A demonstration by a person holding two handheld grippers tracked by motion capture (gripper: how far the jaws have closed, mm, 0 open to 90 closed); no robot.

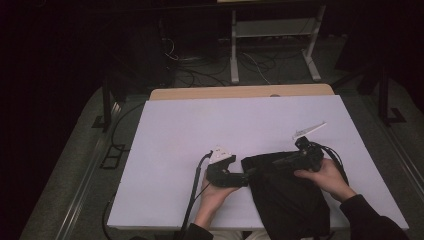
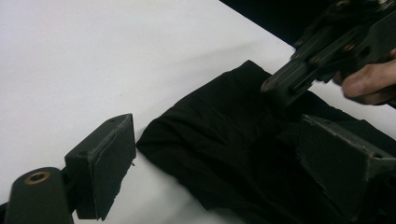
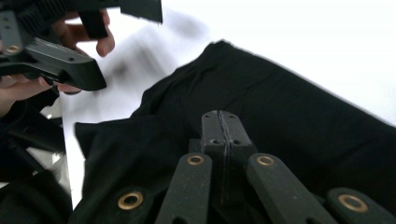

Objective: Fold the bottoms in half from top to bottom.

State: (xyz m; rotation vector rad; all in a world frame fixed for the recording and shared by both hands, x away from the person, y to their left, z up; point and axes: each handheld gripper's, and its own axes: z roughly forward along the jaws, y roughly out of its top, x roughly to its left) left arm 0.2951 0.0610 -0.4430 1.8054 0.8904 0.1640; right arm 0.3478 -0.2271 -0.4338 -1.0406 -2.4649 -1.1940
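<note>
Left gripper gapes wide (held level); right gripper has its jaws pressed together

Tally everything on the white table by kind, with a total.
Black cloth: 1
Hand-held gripper: 2, left hand-held gripper and right hand-held gripper
White strip-like item: 1
Total: 4

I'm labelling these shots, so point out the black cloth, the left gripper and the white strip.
black cloth point(image 1: 287, 200), high view, middle of fabric.
left gripper point(image 1: 246, 178), high view, between fingertips.
white strip point(image 1: 309, 130), high view, mid-length.
</note>
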